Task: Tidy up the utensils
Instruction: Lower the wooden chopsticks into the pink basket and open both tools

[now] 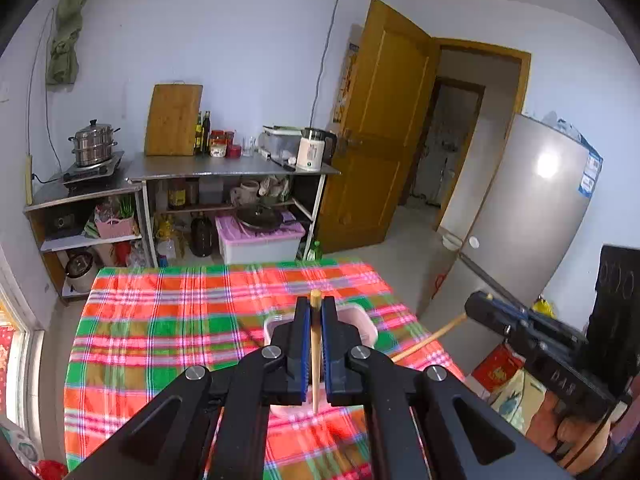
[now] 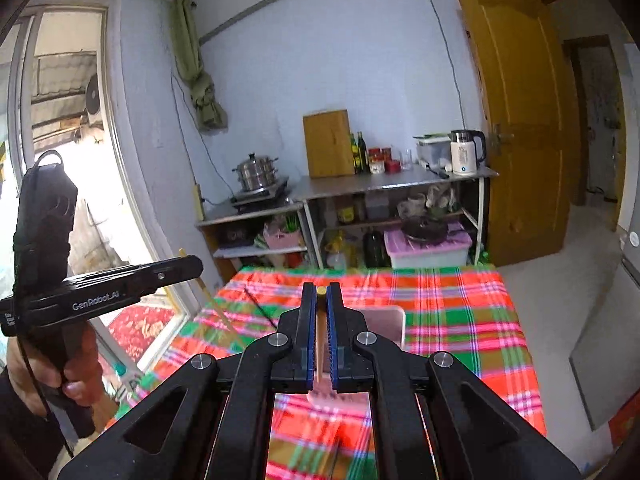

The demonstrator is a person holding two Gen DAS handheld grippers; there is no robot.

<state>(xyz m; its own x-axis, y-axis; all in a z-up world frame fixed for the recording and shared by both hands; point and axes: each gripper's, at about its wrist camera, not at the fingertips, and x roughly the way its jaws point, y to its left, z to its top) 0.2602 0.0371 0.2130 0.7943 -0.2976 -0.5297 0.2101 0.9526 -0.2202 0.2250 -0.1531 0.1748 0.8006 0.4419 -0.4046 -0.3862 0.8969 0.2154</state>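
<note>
Plaid-covered table (image 1: 160, 320), with a pink box (image 1: 366, 322) near its right edge, below both my grippers. My left gripper (image 1: 316, 304) is clamped on a chopstick (image 1: 316, 360); my right gripper (image 2: 320, 296) is clamped on a second chopstick (image 2: 320, 352). Both sticks are held above the box.
</note>
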